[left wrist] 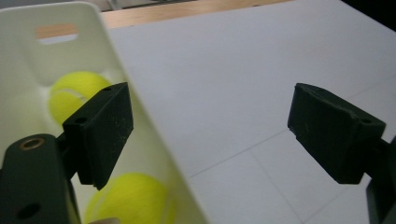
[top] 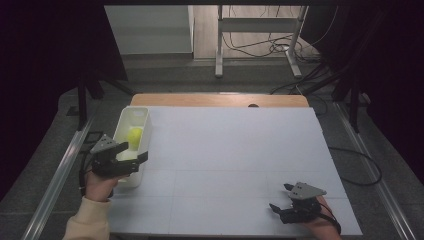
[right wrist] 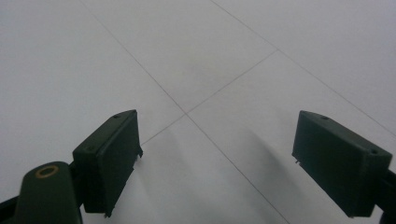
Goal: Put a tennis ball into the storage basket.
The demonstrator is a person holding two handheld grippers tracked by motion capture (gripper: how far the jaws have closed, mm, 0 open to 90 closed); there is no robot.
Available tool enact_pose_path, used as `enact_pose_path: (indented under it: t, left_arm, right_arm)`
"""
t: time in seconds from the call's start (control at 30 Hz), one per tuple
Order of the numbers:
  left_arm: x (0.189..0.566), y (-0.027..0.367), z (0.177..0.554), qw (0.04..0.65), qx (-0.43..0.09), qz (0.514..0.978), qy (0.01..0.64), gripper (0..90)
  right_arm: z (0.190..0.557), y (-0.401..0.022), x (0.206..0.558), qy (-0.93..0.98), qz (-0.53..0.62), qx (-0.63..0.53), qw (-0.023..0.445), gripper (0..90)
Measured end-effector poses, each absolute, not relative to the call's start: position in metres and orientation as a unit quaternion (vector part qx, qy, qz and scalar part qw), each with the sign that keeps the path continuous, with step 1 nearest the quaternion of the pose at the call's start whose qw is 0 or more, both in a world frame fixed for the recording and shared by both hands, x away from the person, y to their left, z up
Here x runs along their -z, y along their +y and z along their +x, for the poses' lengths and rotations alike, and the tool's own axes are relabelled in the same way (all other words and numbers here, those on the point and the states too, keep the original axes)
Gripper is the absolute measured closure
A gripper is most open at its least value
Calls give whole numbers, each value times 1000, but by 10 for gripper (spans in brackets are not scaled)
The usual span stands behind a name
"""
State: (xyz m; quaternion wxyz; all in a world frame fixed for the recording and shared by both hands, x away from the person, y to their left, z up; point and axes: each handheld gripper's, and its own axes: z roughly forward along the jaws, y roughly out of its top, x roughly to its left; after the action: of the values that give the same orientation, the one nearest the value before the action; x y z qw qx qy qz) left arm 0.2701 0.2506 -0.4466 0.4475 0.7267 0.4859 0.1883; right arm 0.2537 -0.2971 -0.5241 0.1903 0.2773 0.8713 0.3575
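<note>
High view, left to right: white bin (top: 131, 120) sits at the table's (top: 235, 150) left edge, long side running away from the person; one yellow tennis ball (top: 135, 136) lies roughly mid-bin, second tennis ball (top: 126, 155) nearer the person, partly hidden behind the gripper; left gripper (top: 131, 153) held over the bin's near end, hand (top: 100, 184) and cream sleeve (top: 87, 220) coming in from the bottom left; jaws apart, nothing clamped between them; left gripper view confirms: left jaw hangs inside the bin above the near ball (left wrist: 133, 198), right jaw out over bare white table (left wrist: 243, 74), bin's right wall (left wrist: 154, 140) passing between the two without touching either pad as far as I can see; far ball (left wrist: 74, 93) rests against the bin floor further in, cut-out handle slot at the far wall; both balls are in the bin, apart from each other, neither gripped; centre of the table is bare white sheet with faint seam lines, strip of wood showing at the far edge; right gripper (top: 280, 197) low near the table's front right corner, jaws pointing left across the surface; right gripper view: jaws (right wrist: 215, 163) spread wide over the seam crossing, holding nothing, shadows of the pads on the sheet just under them.
</note>
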Motion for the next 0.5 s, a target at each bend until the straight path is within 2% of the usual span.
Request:
enact_pose_path:
  t: [0.2, 0.5]
  left_arm:
    - [449, 232, 264, 452, -191, 738, 463, 148]
    - [462, 202, 255, 457, -170, 759, 433, 147]
  right_arm:
    - [254, -298, 523, 869, 279, -362, 191, 157]
    - [254, -297, 522, 867, 278, -368, 190, 158]
